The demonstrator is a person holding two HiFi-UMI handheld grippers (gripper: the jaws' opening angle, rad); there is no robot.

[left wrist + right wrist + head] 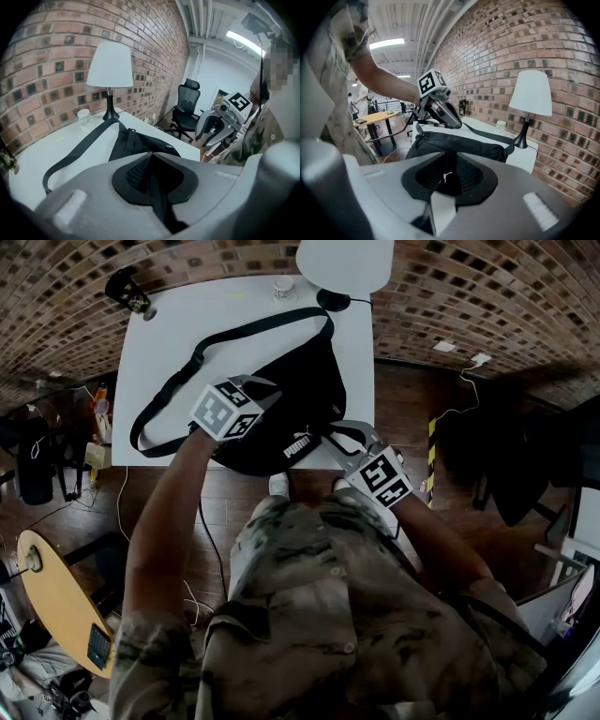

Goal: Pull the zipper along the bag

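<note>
Start of the pull, worktop [187, 334] near edge: left gripper [265, 390] fingers clamp the bag [309, 390]; right gripper [339, 435] fingers pinch a pale tab [440, 208], seemingly the zipper pull. Next, I draw steadily.

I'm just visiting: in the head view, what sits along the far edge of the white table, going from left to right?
Small dark gadget on the left corner → white cup → lamp with a white shade.
</note>
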